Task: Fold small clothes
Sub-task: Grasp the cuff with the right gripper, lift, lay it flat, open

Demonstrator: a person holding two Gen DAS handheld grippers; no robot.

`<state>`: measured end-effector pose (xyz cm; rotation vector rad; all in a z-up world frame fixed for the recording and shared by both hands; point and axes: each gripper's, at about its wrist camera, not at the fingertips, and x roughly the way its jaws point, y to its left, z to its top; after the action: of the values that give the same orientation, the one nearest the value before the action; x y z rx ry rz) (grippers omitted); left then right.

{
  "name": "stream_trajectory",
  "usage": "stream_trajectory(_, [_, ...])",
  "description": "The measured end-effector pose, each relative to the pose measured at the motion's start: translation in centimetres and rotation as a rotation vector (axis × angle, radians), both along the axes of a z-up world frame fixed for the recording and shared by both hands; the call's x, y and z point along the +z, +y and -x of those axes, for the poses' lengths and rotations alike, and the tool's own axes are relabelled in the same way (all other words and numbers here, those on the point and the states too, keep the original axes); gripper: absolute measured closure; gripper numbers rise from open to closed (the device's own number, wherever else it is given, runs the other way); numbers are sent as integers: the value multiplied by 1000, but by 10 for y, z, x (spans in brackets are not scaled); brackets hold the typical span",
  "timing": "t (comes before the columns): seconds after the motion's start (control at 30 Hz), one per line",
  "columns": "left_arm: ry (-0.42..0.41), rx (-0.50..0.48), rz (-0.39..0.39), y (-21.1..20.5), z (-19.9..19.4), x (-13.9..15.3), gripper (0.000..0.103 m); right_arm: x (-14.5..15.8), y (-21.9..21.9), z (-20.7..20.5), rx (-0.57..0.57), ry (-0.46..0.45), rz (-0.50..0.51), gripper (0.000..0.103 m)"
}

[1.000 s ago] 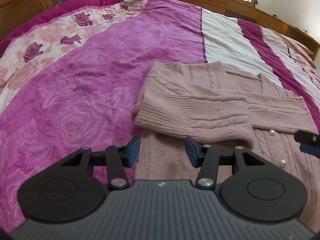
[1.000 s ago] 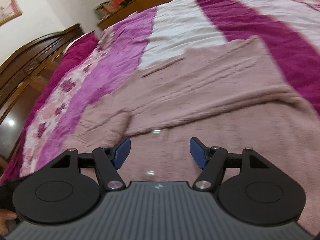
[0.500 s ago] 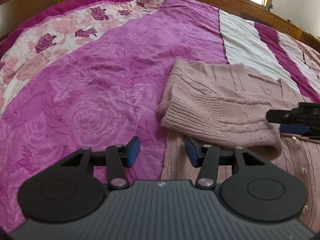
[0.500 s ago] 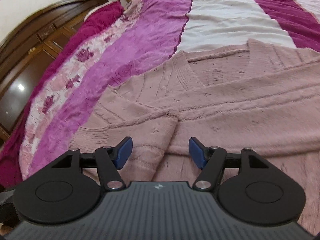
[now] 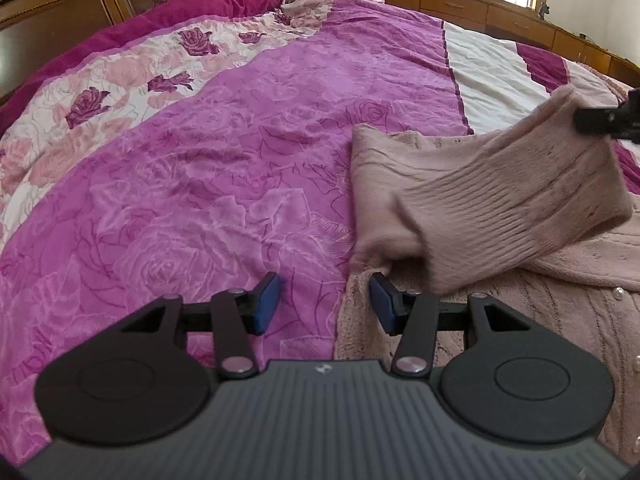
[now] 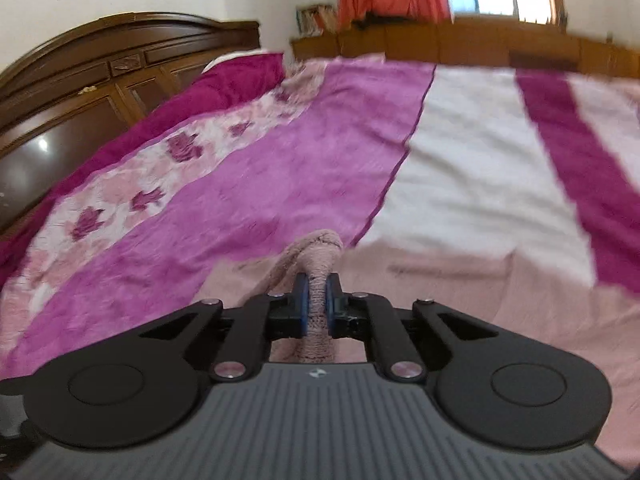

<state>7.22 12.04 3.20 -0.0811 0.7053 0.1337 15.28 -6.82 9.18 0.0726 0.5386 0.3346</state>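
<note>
Pink bedspread [image 5: 240,168] under cardigan [image 5: 560,292]; right gripper [image 6: 316,300] jaws clamping sleeve [image 5: 520,200], left gripper [image 5: 324,300] jaws wide.

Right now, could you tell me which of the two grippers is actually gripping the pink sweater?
The right gripper: its fingers are clamped on the pink sweater, while the left gripper is open.

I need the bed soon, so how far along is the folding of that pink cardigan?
Early to midway. One sleeve already lies across the cardigan on the bedspread. In hand: the right gripper is clamped on the ribbed cuff, lifted off the bed. The left gripper is open and empty at the cardigan's edge. Left: laying that sleeve and folding the body.
</note>
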Motion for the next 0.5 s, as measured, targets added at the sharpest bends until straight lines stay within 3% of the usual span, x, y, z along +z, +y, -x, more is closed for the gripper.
stream_trajectory(0.1, [2,-2,-18,-2,-2,-2,51,-12,-7,-15,-24,62,16,94])
stream_trajectory(0.27, [1,-7,-31,-4,-2,-3,50,-59,-23,-31,-115,191,39,92])
stream_trajectory(0.33, [2,-11,-30,-3,-2,-3,50,-74,-31,-34,-133,224,19,81])
stream_trajectory(0.5, [26,-13,-30,-2,-3,1,50,-75,-27,-24,-146,185,18,42])
